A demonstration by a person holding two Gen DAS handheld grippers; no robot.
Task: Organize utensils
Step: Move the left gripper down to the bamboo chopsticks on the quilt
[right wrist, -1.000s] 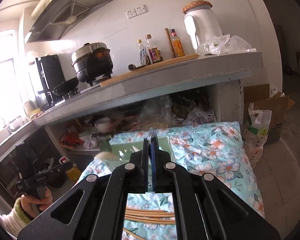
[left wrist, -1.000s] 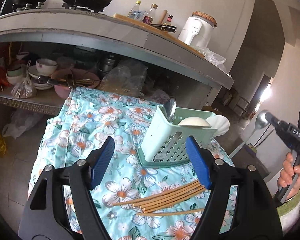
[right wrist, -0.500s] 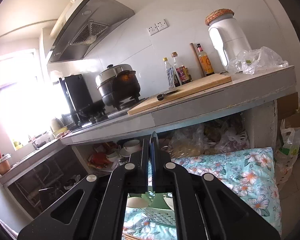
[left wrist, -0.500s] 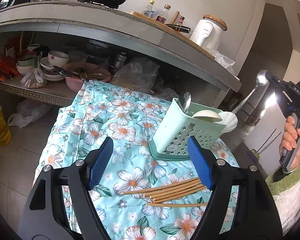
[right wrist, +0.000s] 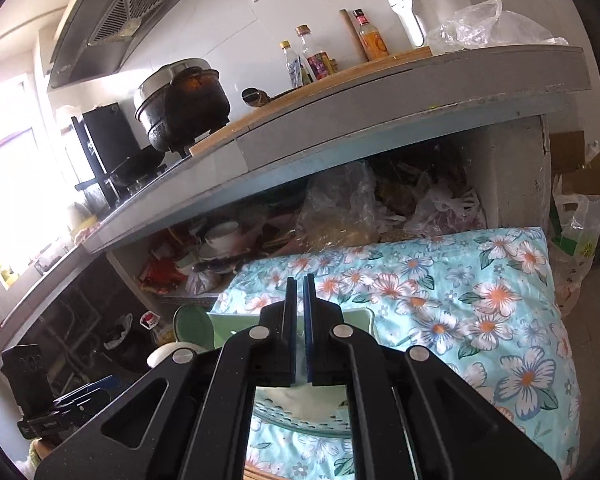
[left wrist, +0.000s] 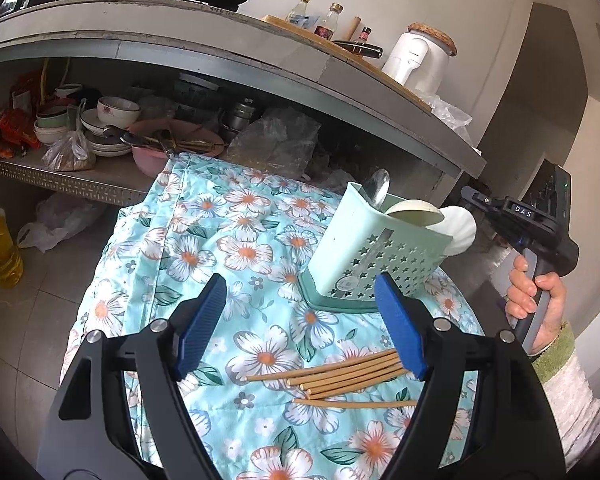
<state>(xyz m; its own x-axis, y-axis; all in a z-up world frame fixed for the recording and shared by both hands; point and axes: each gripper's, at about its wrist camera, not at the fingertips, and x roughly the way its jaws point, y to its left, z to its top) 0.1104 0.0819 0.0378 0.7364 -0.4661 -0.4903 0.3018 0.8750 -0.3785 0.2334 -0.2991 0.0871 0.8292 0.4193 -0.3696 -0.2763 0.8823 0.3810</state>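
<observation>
Two grippers frame this kitchen scene as I work the rig from afar. My left gripper (left wrist: 300, 320) hangs with its blue pads spread wide and nothing between them, poised above a loose bundle of bamboo chopsticks (left wrist: 332, 376) lying flat on the floral cloth (left wrist: 228, 232). Just beyond them stands the mint-green utensil caddy (left wrist: 376, 256), upright on its darker drip tray, a metal spoon (left wrist: 378, 192) and pale ladle heads (left wrist: 416, 212) already poking from its top.

My right gripper (right wrist: 300, 328) sits nearly closed — only a thin slit shows between its pads, and I see nothing held there. It hovers over the caddy's rim (right wrist: 356, 316), seen from above, with the cloth stretching off to the right.

I judge the chopsticks the remaining job. They look light, stiff and smooth — prone to rolling apart or fanning out if pinched at one end. The sensible hold is across the middle of the bundle, pads square to the sticks, gathering several at once; one stick (left wrist: 352, 403) lies slightly apart from the rest and may need its own pass. The caddy looks like light plastic and could tip or slide on the soft cloth if nudged while loading.

Behind everything runs a cluttered shelf of bowls (left wrist: 116, 108) under the grey counter (left wrist: 260, 60).
</observation>
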